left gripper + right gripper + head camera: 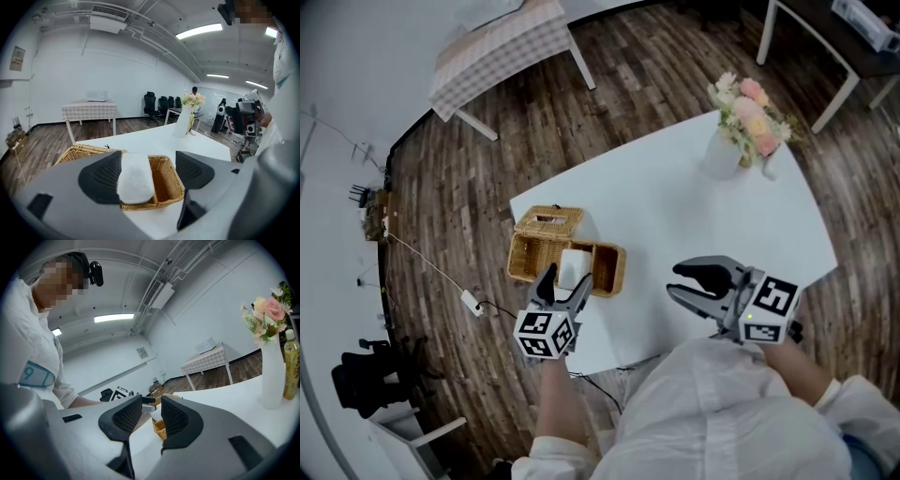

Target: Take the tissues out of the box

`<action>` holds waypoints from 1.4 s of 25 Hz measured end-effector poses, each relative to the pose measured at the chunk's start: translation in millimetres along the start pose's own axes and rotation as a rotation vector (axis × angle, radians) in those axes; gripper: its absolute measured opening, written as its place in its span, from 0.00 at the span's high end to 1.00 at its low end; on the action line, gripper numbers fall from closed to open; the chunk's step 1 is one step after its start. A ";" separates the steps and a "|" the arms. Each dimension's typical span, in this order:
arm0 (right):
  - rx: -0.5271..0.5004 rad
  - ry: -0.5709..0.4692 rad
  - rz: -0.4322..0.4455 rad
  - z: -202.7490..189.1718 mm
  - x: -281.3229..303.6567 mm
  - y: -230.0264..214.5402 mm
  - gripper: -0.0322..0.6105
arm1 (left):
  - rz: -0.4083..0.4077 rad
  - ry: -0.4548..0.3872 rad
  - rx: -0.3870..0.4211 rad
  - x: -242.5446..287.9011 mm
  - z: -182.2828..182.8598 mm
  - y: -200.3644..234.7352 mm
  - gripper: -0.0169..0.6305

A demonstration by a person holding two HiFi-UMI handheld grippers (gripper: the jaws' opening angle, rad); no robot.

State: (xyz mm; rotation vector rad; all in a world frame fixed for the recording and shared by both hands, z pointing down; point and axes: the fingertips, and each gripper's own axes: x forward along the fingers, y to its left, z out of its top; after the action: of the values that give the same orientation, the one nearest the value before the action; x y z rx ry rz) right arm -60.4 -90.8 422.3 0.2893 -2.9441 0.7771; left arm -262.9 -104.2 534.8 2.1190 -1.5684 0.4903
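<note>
Hovering with the left gripper (566, 281) spread wide over the tissues (135, 178) inside the open wicker box (167, 182) at the table's (675, 206) near-left, with the right gripper (698, 284) parted, empty, well to the right. Could nip the wicker wall or drag the unsteadied box if closed off-centre

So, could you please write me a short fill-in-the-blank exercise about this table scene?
1. The tissues lie in a ___ box with its lid off.
2. The left gripper, right over the tissues, has its jaws ___.
3. The right gripper holds ___.
4. The white vase on the table holds ___.
Missing words: wicker; open; nothing; flowers.
</note>
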 end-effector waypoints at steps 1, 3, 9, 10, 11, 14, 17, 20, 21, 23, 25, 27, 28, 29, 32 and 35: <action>0.000 -0.001 -0.001 -0.1 -0.3 -0.1 0.74 | 0.003 0.006 -0.001 1.8 -1.7 1.8 0.43; 0.001 -0.002 -0.005 -0.4 -1.0 -0.2 0.74 | 0.009 0.021 -0.004 4.9 -5.7 5.3 0.43; 0.006 0.000 -0.015 -2.2 -3.1 -3.1 0.74 | 0.013 0.106 -0.011 17.1 -22.2 14.8 0.41; 0.006 -0.001 -0.017 -2.2 -3.5 -3.3 0.74 | 0.012 0.130 -0.009 19.0 -25.0 16.3 0.41; 0.007 -0.001 -0.019 -2.0 -4.1 -3.5 0.74 | 0.011 0.156 -0.007 21.0 -27.6 17.6 0.41; 0.010 0.000 -0.023 -0.4 -6.2 -4.1 0.74 | 0.008 0.250 0.000 26.1 -34.6 22.0 0.41; 0.012 -0.002 -0.026 -0.4 -6.5 -6.0 0.74 | 0.006 0.339 0.013 31.6 -42.8 26.6 0.41; 0.013 -0.006 -0.029 -0.4 -7.5 -8.2 0.74 | 0.011 0.387 0.024 36.8 -48.3 29.7 0.41; 0.013 -0.007 -0.030 -0.4 -8.4 -8.9 0.74 | 0.015 0.393 0.025 38.3 -49.3 30.2 0.41; 0.015 -0.010 -0.034 -0.4 -10.2 -10.3 0.74 | 0.030 0.402 0.025 40.1 -51.8 31.7 0.41; 0.017 -0.014 -0.038 -0.6 -11.0 -11.3 0.74 | 0.045 0.403 0.020 40.7 -54.3 33.8 0.41; 0.019 -0.016 -0.042 -0.4 -10.8 -12.4 0.74 | 0.060 0.398 0.012 40.7 -55.8 36.1 0.41; 0.019 -0.017 -0.043 -0.1 -10.8 -12.8 0.74 | 0.065 0.394 0.009 40.7 -56.3 36.6 0.41; 0.020 -0.017 -0.044 0.1 -11.1 -13.1 0.74 | 0.068 0.391 0.005 40.5 -56.7 36.3 0.41; 0.023 -0.017 -0.046 0.9 -12.3 -13.3 0.74 | 0.065 0.395 -0.003 40.3 -58.4 33.0 0.46; 0.025 -0.017 -0.048 0.9 -12.2 -15.0 0.74 | 0.079 0.402 0.006 41.0 -59.3 32.6 0.52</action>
State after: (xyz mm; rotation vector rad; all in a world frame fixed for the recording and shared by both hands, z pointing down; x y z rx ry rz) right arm -45.5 -102.1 427.2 0.3690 -2.9331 0.8097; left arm -283.1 -112.0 610.8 1.8235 -1.4183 0.8865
